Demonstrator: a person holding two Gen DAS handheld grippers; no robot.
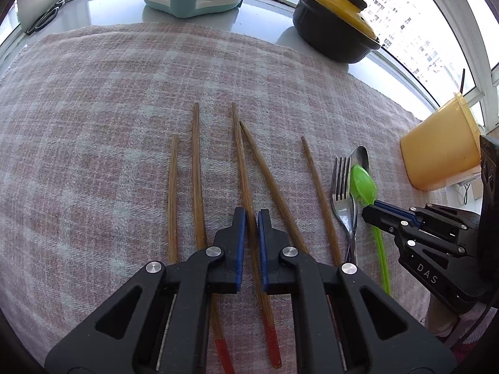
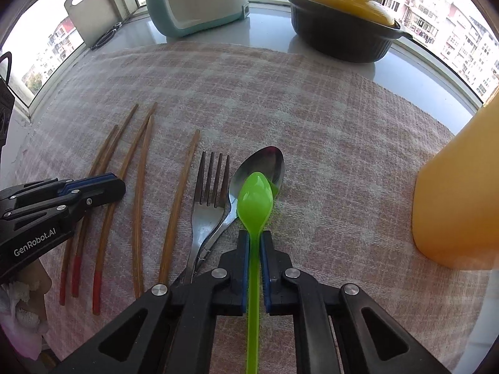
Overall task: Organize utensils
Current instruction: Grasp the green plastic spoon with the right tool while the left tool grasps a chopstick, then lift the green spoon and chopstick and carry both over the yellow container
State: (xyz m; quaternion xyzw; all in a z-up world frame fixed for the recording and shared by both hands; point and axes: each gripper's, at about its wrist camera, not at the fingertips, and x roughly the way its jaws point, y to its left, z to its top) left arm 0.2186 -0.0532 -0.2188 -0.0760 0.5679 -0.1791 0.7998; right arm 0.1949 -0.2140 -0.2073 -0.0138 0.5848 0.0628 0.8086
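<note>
Right wrist view: right claw [image 2: 255, 243] is pinching the light, slippery green spoon [image 2: 255, 198] at its neck; left claw [image 1: 251, 218] is clamping a stiff chopstick [image 1: 241, 162] mid-shaft.

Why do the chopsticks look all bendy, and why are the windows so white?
In the right wrist view the fisheye lens bows the chopsticks into curves; in the left wrist view they look straighter near the middle. In both views sunlight washes out the windows and glares off the shiny ledge; the corners go black.
</note>
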